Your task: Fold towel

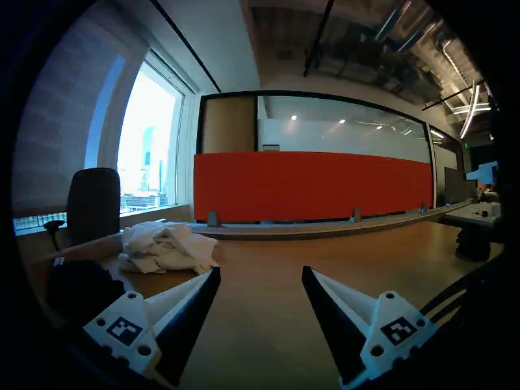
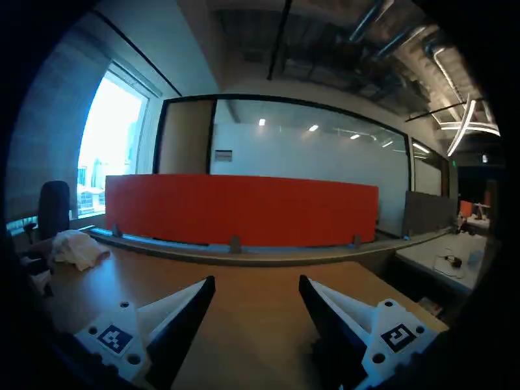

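A crumpled white towel (image 1: 166,247) lies in a heap on the wooden table (image 1: 273,305), ahead and left of my left gripper (image 1: 260,276). That gripper hovers low over the table, open, with nothing between its fingers. In the right gripper view the same towel (image 2: 77,248) sits far off at the left edge of the table (image 2: 253,312). My right gripper (image 2: 255,285) is also open and empty, pointing along the bare tabletop.
An orange divider panel (image 1: 312,185) runs along the table's far edge. A black office chair (image 1: 94,205) stands by the window at left. A dark object (image 1: 473,242) sits at the table's right end, with another desk (image 2: 448,257) beyond.
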